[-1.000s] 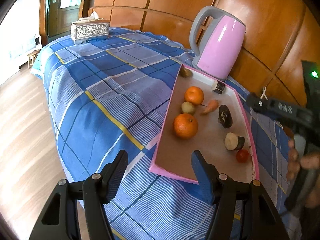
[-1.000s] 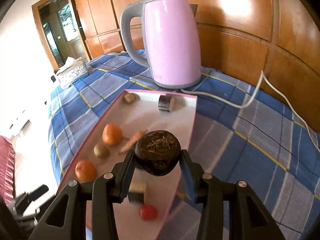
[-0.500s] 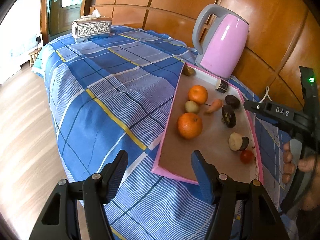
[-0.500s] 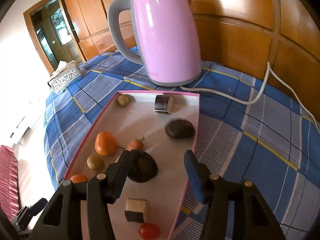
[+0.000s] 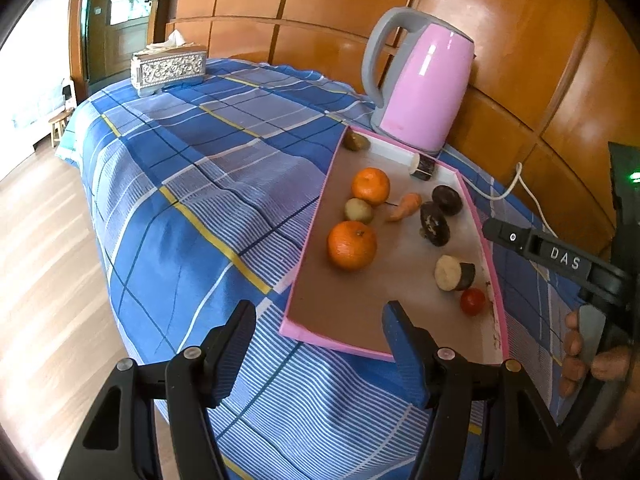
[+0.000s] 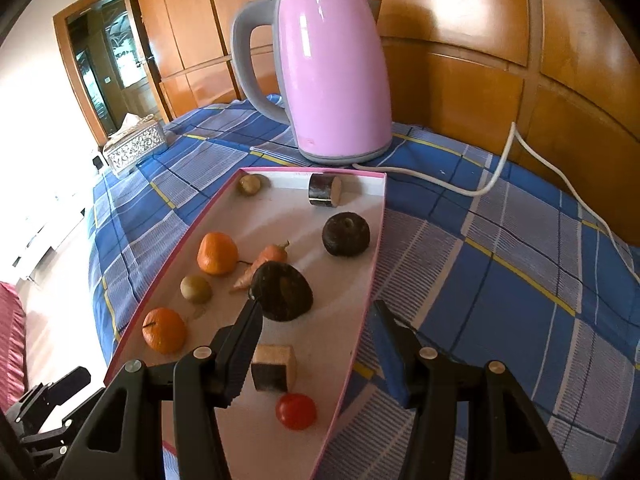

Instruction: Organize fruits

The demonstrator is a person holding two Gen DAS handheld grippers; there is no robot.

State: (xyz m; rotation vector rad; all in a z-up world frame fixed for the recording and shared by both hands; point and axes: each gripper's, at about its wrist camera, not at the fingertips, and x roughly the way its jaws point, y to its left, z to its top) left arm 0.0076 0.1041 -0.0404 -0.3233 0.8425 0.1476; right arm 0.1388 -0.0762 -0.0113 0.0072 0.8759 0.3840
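A pink-rimmed tray [image 5: 296, 332] [image 6: 376, 240] lies on the blue checked cloth. It holds two oranges [image 5: 352, 245] [image 6: 217, 253], a small carrot [image 6: 266, 262], two greenish fruits [image 6: 195, 289], two cut brown pieces [image 6: 274, 368] and a cherry tomato [image 6: 297, 411]. A dark round fruit [image 6: 346, 236] rests near the tray's far right rim. A second dark fruit [image 6: 282, 290] lies just past my right gripper [image 6: 316, 312], which is open with nothing between its pads. My left gripper [image 5: 320, 312] is open over the tray's near corner.
A pink kettle [image 6: 332, 76] stands behind the tray, and its white cable [image 6: 492, 176] trails right across the cloth. A silver tissue box [image 5: 168, 68] sits at the far end. Wooden panels back the table. A hand [image 5: 580, 344] holds the right gripper at the tray's right side.
My right gripper opened and let go of the dark round fruit, which now lies in the tray by its far right rim. The gripper then drew back. The left gripper barely moved.
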